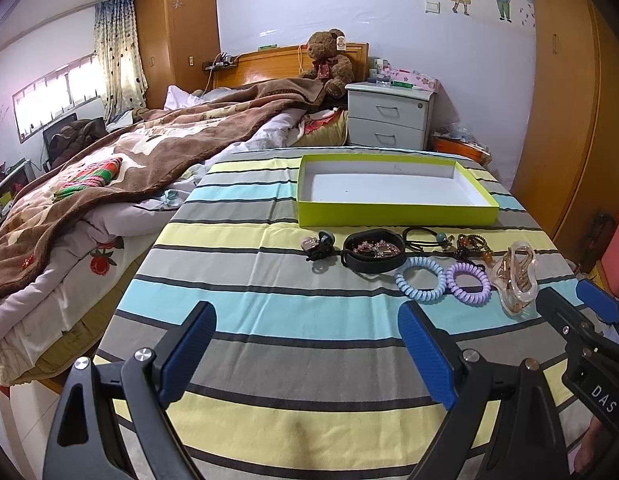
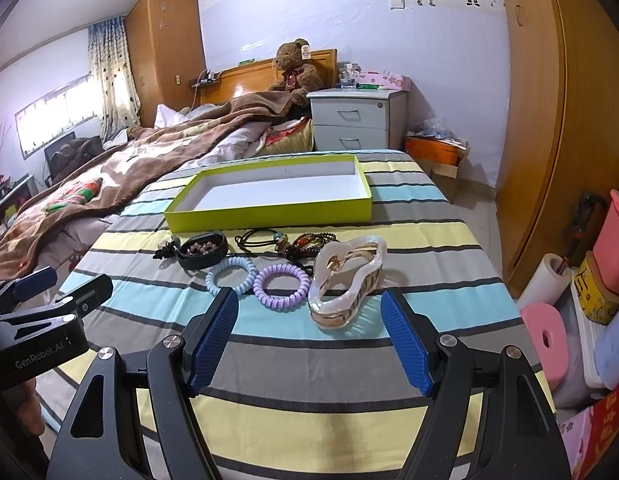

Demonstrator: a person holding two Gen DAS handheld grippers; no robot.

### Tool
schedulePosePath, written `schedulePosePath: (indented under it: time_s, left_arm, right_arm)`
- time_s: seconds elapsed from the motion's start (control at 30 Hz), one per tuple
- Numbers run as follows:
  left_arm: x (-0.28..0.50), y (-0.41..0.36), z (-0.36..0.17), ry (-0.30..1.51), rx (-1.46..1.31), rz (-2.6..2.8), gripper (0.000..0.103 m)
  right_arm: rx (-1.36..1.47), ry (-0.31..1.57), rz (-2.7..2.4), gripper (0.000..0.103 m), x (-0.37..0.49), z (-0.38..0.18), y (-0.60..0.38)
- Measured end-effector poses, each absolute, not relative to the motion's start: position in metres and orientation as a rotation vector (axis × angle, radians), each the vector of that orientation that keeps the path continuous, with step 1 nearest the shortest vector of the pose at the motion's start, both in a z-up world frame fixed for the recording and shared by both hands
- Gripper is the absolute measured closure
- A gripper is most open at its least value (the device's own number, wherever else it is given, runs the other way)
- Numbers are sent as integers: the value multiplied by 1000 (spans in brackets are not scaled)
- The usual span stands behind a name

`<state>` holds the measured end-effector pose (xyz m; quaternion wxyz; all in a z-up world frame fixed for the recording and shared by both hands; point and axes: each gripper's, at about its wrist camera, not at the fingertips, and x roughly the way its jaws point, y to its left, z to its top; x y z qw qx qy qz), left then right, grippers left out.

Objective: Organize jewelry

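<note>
Your right gripper (image 2: 309,340) hovers with its jaws spread wide and nothing between them, just short of the pearly hair claw (image 2: 345,280). Your left gripper (image 1: 307,354) is likewise spread and empty, well short of the row of accessories. The jewelry lies on the striped cloth (image 2: 293,408) in front of the green tray (image 2: 269,212), which holds nothing yet: blue coil tie (image 2: 231,276), purple coil tie (image 2: 282,286), black oval case (image 2: 202,255), black cord tie (image 2: 257,241) and beaded bracelets (image 2: 309,245), several touching one another. The hazards, as judged from this layout: the claw's glossy curved shell may slip or spring out of a pinch placed off its middle; closing near the purple coil may catch it too; tangled cords may drag their neighbours along; and soft cloth may bunch under a low approach.
</note>
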<state>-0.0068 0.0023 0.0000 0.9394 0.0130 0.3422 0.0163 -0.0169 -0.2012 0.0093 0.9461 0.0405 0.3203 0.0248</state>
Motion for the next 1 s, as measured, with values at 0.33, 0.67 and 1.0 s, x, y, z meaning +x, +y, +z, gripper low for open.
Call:
schedulePosePath:
  time_s: [0.33, 0.67, 1.0]
  left_arm:
    - [-8, 3, 0, 703, 16, 26, 9]
    - [-1, 3, 1, 706, 0, 27, 9]
    - [9, 0, 7, 701, -2, 23, 9]
  right_arm:
    - [80, 649, 46, 29, -14, 9, -202]
    - [59, 656, 43, 29, -10, 11, -201]
    - [48, 657, 48, 29, 0, 15, -202]
